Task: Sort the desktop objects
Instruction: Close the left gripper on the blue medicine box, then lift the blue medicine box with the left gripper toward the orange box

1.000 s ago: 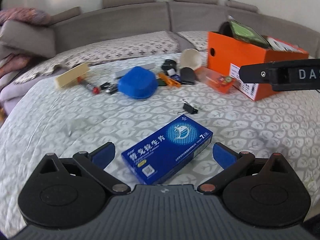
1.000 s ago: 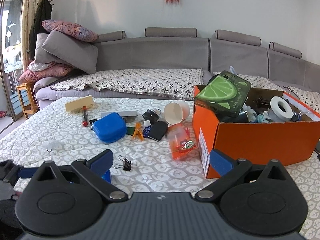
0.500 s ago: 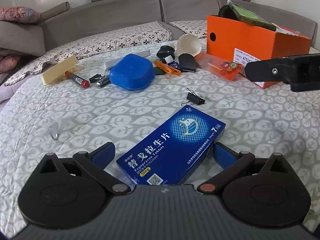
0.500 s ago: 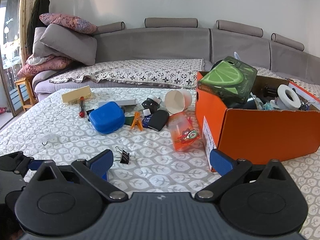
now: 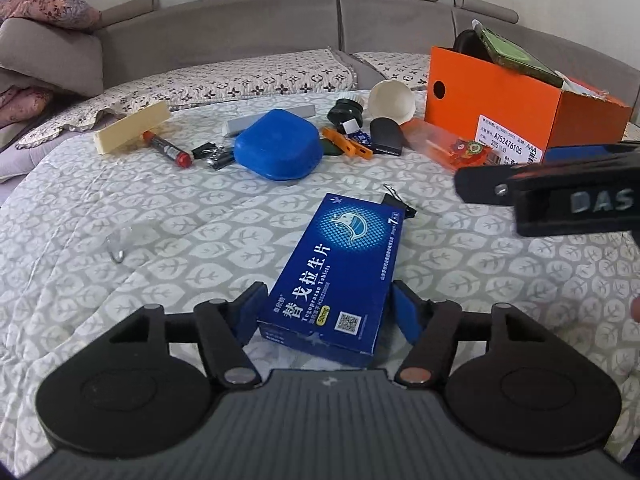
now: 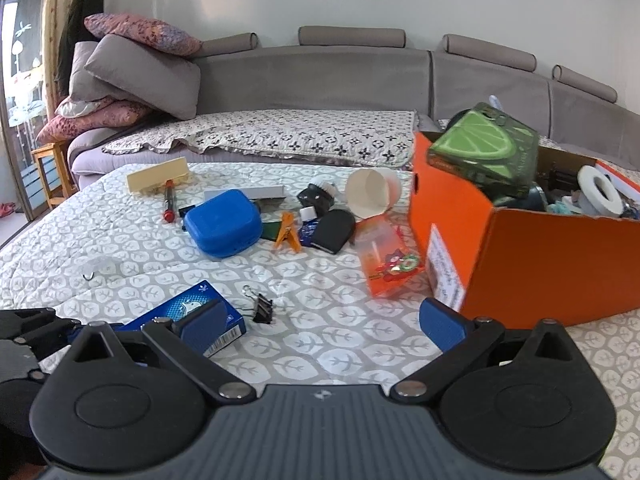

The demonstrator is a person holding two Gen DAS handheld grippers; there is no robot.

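Left tool (image 5: 324,308): pads closed in on the near end of the blue tablet box (image 5: 340,268), contact on the right pad seemingly made. Box lies flat on the quilted bed (image 5: 160,232). Right tool (image 6: 322,320): spread wide, holding nothing. Binder clip (image 6: 260,306) just beyond box. Farther: blue case (image 6: 224,222), orange box (image 6: 540,256).

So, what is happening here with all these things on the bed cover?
A person is sorting small objects with two handheld grippers. The left gripper has its blue fingers on both sides of a flat blue medicine box lying on the grey leaf-patterned quilt; whether they already press it cannot be told. The right gripper hangs open and empty near the open orange cardboard box, which already holds several items. A black binder clip lies beside the medicine box.
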